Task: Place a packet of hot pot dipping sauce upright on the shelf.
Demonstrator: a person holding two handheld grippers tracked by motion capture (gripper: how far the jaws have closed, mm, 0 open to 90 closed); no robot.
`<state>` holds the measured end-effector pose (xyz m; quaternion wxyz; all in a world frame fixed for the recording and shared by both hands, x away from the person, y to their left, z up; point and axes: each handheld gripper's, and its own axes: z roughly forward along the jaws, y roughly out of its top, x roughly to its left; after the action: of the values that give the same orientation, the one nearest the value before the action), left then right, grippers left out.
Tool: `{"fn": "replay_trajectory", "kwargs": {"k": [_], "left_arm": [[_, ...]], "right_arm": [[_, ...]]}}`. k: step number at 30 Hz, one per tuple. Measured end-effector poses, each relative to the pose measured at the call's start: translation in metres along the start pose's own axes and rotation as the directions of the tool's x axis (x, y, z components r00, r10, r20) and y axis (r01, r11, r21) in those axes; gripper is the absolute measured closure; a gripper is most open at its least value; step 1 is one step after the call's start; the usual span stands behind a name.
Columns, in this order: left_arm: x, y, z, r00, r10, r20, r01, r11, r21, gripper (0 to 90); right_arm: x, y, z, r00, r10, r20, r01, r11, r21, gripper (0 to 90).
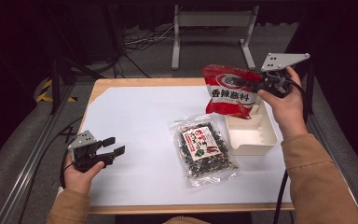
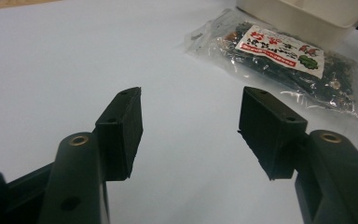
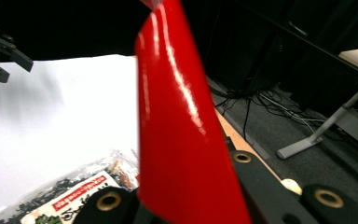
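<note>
The right gripper [image 1: 257,85] is clamped on the edge of a red packet [image 1: 228,91], holding it in the air above the far end of the white tray [image 1: 253,138]; in the right gripper view the packet [image 3: 179,130] rises between its jaws. The left gripper [image 1: 114,146] rests low over the white sheet [image 1: 140,126] with jaws spread wide and nothing between them, the clear bag of dark flakes [image 2: 284,56] lying ahead of it to the right, just beside the tray
</note>
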<state>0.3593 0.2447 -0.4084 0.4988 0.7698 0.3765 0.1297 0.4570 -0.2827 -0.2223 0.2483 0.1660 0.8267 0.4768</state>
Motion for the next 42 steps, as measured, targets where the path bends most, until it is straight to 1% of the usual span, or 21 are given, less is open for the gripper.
{"fn": "replay_trajectory", "kwargs": {"k": [3,4,6,9,10,12,17,18,20,27,29,34,38,42], "left_arm": [[0.001,-0.001,0.0,1.0,-0.005,-0.005,0.005,1.0,0.0,39.0],[0.002,-0.001,0.0,1.0,-0.003,-0.006,0.003,1.0,0.003,38.3],[0.002,-0.002,-0.001,0.9999,-0.01,-0.003,0.01,0.9999,0.008,38.3],[0.003,-0.004,-0.003,0.9998,-0.01,-0.015,0.01,0.9999,0.008,37.8],[0.003,-0.005,-0.004,0.9997,-0.018,-0.019,0.018,0.9998,0.009,37.5],[0.004,-0.006,-0.005,0.9996,-0.019,-0.023,0.02,0.9998,0.011,37.0],[0.005,-0.008,-0.007,0.9991,-0.03,-0.029,0.03,0.9995,0.014,36.4],[0.005,-0.008,-0.007,0.9991,-0.03,-0.029,0.03,0.9995,0.014,36.4],[0.006,-0.009,-0.008,0.9991,-0.029,-0.032,0.029,0.9994,0.018,36.3],[0.005,-0.01,-0.007,0.9986,-0.039,-0.035,0.04,0.999,0.02,36.2],[0.005,-0.01,-0.008,0.9987,-0.036,-0.037,0.036,0.9992,0.019,36.3],[0.006,-0.01,-0.008,0.9986,-0.041,-0.034,0.042,0.999,0.018,36.3],[0.006,-0.009,-0.009,0.9984,-0.044,-0.034,0.045,0.9989,0.011,36.4],[0.006,-0.01,-0.009,0.9985,-0.045,-0.033,0.045,0.9989,0.012,36.3]], "right_arm": [[-0.004,-0.001,-0.001,1.0,-0.002,0.006,0.002,1.0,0.004,89.4],[-0.009,-0.002,-0.002,0.9999,-0.007,0.013,0.006,1.0,0.011,89.4],[-0.011,-0.003,-0.002,0.9998,-0.008,0.017,0.008,1.0,0.013,89.4],[-0.018,-0.006,-0.003,0.9996,-0.01,0.027,0.009,1.0,0.02,89.4],[-0.02,-0.007,-0.003,0.9995,-0.009,0.029,0.008,1.0,0.023,89.4],[-0.023,-0.009,-0.004,0.9993,-0.01,0.036,0.008,1.0,0.028,89.4],[-0.032,-0.013,-0.006,0.9986,-0.016,0.051,0.014,0.999,0.04,89.4],[-0.032,-0.013,-0.006,0.9986,-0.016,0.051,0.014,0.999,0.04,89.4],[-0.037,-0.015,-0.007,0.9982,-0.016,0.058,0.014,0.999,0.048,89.3],[-0.048,-0.023,-0.01,0.9976,-0.001,0.07,-0.002,0.999,0.053,89.3],[-0.051,-0.025,-0.01,0.9974,0.001,0.071,-0.005,0.998,0.059,89.3],[-0.057,-0.033,-0.008,0.9973,-0.002,0.073,-0.004,0.997,0.076,89.3],[-0.063,-0.043,-0.006,0.9975,0.018,0.068,-0.023,0.997,0.07,89.4],[-0.066,-0.05,-0.003,0.9977,0.021,0.064,-0.026,0.997,0.079,89.3]]}}
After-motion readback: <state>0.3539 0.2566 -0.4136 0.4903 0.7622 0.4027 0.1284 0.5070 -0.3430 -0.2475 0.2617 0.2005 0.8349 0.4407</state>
